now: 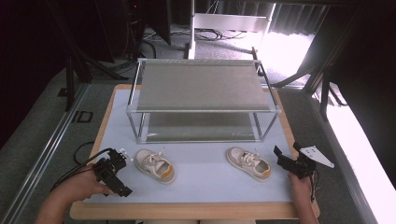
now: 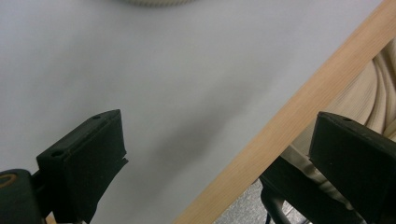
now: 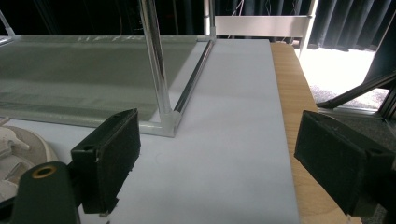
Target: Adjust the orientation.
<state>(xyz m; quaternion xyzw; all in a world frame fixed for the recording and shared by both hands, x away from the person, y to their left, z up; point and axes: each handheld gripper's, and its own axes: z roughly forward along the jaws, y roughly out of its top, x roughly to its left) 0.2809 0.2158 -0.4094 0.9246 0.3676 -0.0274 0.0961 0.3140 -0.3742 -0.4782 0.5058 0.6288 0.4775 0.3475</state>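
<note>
Two small cream shoes with orange heels lie on the white mat [image 1: 205, 179] in front of a two-shelf metal rack [image 1: 201, 86]. The left shoe [image 1: 155, 166] is just right of my left gripper [image 1: 119, 179], which a hand holds open near the table's front left corner. Its jaws in the left gripper view [image 2: 219, 140] stand wide apart with nothing between them. My right gripper [image 1: 287, 150] is open beside the right shoe [image 1: 249, 163], apart from it. In the right gripper view [image 3: 219, 154] that shoe [image 3: 18, 154] peeks in at the left edge.
Both rack shelves are bare. The rack's near right corner post [image 3: 156, 70] stands just ahead of my right gripper. The wooden table edge [image 2: 285, 126] crosses the left gripper view, with the person's light clothing [image 2: 378, 88] beyond it. Dark stands and cables surround the table.
</note>
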